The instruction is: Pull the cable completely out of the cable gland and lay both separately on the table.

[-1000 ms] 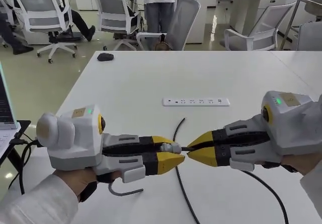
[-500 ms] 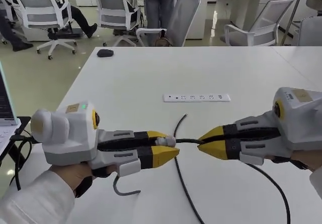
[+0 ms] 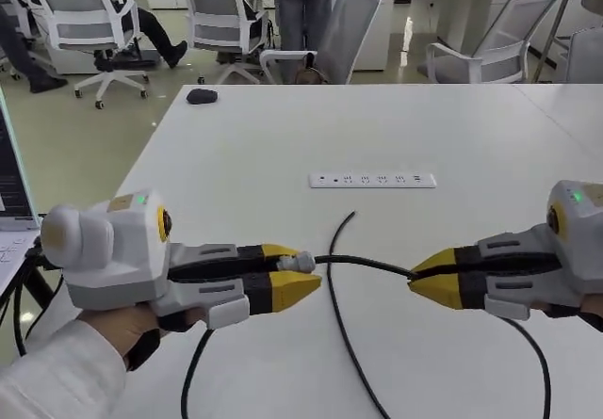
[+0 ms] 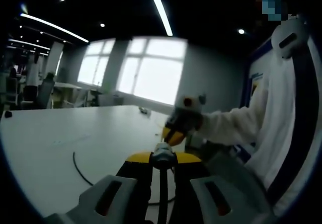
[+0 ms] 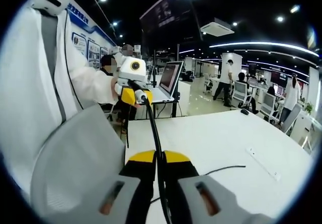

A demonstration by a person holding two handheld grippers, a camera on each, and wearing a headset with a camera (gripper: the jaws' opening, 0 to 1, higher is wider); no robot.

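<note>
The left gripper (image 3: 305,269), with white body and yellow-tipped black jaws, is clamped on the small light-grey plastic cable gland (image 3: 298,263). It holds the gland clear of the white table (image 3: 283,146), over the near left part. In the left gripper view the gland sits pinched between the two yellow tips, and a black line runs back from it between the jaws toward the camera.

From the gland's right end the thin black cable (image 3: 367,264) spans the gap to the right gripper (image 3: 415,279), whose jaws are closed around it. The two grippers are well apart, tips facing each other.

A loose black length curves across the table beneath this span, its free end pointing toward the white power strip (image 3: 373,181) lying farther back. I cannot tell how this length joins the held stretch. More black cable hangs below the left gripper.
</note>
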